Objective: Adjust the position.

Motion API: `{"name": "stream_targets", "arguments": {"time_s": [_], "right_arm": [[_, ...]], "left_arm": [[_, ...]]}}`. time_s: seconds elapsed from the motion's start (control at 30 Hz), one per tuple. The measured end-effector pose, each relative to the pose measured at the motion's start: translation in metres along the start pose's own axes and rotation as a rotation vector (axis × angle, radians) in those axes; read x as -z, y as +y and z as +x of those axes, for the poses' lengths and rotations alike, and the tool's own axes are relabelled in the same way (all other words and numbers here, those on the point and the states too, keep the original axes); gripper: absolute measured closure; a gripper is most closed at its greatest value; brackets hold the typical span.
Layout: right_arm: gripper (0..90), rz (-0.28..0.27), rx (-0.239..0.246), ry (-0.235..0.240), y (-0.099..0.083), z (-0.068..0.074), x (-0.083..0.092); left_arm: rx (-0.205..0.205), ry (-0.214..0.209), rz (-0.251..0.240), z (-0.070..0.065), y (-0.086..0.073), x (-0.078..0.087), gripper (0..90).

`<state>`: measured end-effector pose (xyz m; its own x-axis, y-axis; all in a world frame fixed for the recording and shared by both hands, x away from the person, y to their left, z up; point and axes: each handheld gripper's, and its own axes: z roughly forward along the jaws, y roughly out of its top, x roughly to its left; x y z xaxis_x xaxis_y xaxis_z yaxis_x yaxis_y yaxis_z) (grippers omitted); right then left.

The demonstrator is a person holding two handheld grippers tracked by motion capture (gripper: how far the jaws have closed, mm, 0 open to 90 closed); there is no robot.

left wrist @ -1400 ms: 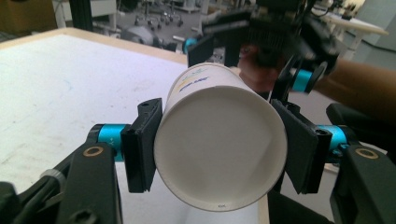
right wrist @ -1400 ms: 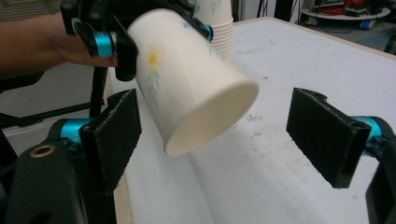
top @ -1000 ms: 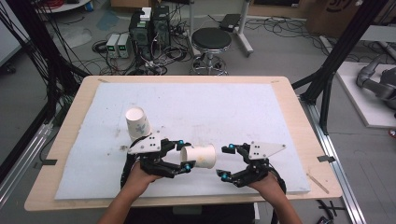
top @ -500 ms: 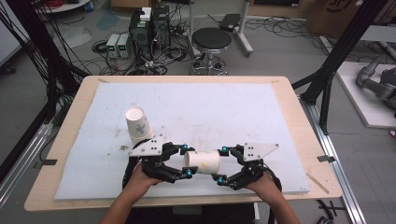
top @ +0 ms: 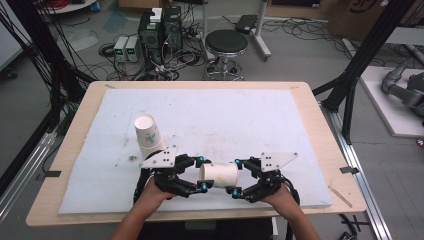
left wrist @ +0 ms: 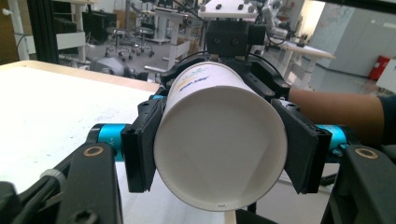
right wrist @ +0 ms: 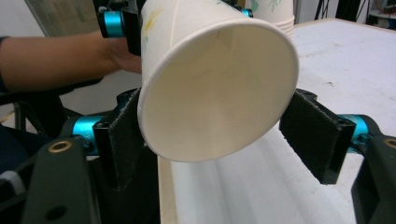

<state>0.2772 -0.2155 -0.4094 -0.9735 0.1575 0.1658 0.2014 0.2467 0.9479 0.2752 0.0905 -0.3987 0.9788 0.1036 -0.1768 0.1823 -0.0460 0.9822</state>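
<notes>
- Even overhead light is filling the high view, leaving soft shadows.
- The cup (right wrist: 215, 88) is looming, slightly blurred.
- Background is glaring brightly in the left gripper view.

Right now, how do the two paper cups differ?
The held cup lies sideways in the air between both tongs; the other cup stands upside down on the mat, ungripped. The held cup shows its open mouth in the right gripper view; the other's mouth faces down. Both are white with a printed pattern.

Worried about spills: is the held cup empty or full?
Empty: the right gripper view looks straight into the cup, held sideways, and shows bare white walls and base.
</notes>
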Motion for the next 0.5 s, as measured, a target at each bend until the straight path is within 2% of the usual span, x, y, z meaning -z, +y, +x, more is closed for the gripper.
{"name": "stream_targets", "arguments": {"time_s": [0.1, 0.5], "right_arm": [[28.0, -0.033, -0.013, 0.018, 0.0002, 0.0, 0.0029], [33.1, -0.056, -0.016, 0.043, 0.0021, 0.0003, 0.0067]], "left_arm": [[0.007, -0.017, -0.013, 0.0012, -0.0003, 0.0016, 37.1], [-0.006, -0.019, -0.005, -0.0007, -0.0008, 0.0028, 37.1]]}}
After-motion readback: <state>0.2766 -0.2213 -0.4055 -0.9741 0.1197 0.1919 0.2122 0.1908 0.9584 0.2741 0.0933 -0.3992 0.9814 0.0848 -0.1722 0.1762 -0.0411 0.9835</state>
